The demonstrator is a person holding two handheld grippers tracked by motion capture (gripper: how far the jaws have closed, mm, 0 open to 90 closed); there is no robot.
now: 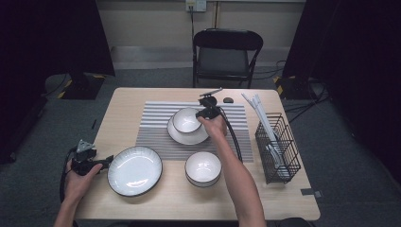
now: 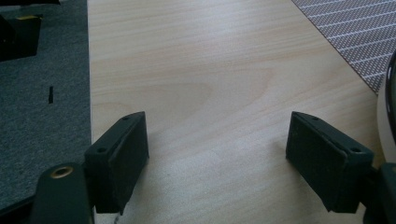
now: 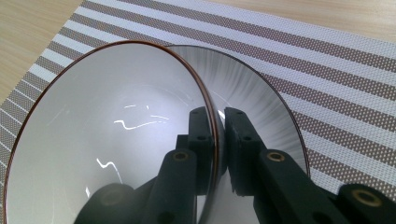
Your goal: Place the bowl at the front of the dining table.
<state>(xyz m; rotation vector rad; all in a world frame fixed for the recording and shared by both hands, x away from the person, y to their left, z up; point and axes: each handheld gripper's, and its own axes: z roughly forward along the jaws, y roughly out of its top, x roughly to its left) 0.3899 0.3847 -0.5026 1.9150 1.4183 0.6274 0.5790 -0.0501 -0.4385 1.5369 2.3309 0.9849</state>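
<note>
A small white bowl [image 1: 186,119] rests on a white plate [image 1: 189,136] on the striped placemat [image 1: 156,130]. My right gripper [image 1: 204,113] is shut on this bowl's rim. In the right gripper view the dark-edged rim of the bowl [image 3: 116,140] runs between the two black jaws of the right gripper [image 3: 218,135], with the plate [image 3: 261,102] behind it. My left gripper [image 1: 105,161] lies at the table's left edge, touching the rim of a large white plate [image 1: 135,170]. In its own view the left gripper [image 2: 217,154] stands open over bare wood.
A second white bowl [image 1: 203,168] stands near the front of the table. A black wire basket [image 1: 278,146] with white utensils stands at the right. A small dark object [image 1: 228,100] lies at the back edge. A black folding chair [image 1: 226,54] stands behind the table.
</note>
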